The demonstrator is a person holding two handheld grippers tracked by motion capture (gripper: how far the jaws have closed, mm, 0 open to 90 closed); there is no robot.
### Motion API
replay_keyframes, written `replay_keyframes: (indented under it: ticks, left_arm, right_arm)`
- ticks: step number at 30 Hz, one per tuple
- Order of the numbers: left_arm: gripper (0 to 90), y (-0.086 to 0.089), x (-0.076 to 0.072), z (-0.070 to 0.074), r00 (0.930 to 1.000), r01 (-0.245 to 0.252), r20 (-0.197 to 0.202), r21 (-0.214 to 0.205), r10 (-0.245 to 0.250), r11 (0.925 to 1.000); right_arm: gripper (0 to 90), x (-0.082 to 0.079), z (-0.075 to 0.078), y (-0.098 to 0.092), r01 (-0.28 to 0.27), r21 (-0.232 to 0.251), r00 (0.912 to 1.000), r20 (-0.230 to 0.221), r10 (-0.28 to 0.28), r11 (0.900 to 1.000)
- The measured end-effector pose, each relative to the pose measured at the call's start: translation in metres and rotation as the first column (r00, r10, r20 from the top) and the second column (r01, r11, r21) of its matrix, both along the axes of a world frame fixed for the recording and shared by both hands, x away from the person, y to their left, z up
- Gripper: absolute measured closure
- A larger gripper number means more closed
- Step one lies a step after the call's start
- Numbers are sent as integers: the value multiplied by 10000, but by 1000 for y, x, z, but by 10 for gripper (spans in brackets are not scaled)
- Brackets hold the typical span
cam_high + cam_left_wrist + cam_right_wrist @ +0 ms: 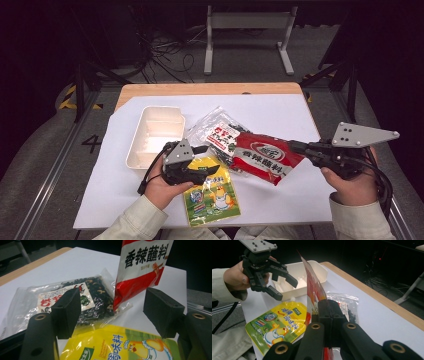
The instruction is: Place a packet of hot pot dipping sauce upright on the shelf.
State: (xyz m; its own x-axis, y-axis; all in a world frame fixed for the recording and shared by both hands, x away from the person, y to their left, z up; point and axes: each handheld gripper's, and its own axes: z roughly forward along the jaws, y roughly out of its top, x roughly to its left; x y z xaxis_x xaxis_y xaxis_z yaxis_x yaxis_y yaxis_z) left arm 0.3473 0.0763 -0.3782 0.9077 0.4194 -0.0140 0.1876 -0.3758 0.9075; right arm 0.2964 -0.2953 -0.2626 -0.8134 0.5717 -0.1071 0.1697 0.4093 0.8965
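Right gripper [329, 315] jaws clamp red sachet [267, 155], lifted off bench; left gripper [112, 312] jaws wide, empty, above yellow pouch [212, 192] near front edge.

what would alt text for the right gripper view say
The right gripper is clamped on the edge of a red and white sauce packet, holding it upright above the white table. Beyond it the left gripper, held in a hand, hangs open over a yellow pouch, with a white tray behind and a clear bag of dark food alongside.
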Motion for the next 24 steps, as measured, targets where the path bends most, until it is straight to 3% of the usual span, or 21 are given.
replay_keyframes:
  ticks: [5,10,21,24]
  left_arm:
    - [298,-11,6,-6,9990,394,-200,-203,-398,9990]
    - [304,-23,11,-12,9958,906,-50,-508,-910,9946]
    - [361,-42,20,-22,9902,1376,-152,-703,-1390,9880]
    - [393,-45,21,-24,9889,1483,53,-708,-1483,9864]
  right_arm:
    - [899,1,0,5,-172,64,9999,-11,172,9998]
    - [899,2,1,10,-379,172,9993,-1,379,9991]
    - [899,2,-1,17,-717,232,9973,-129,720,9972]
    - [899,3,-2,17,-757,223,9970,-143,760,9969]
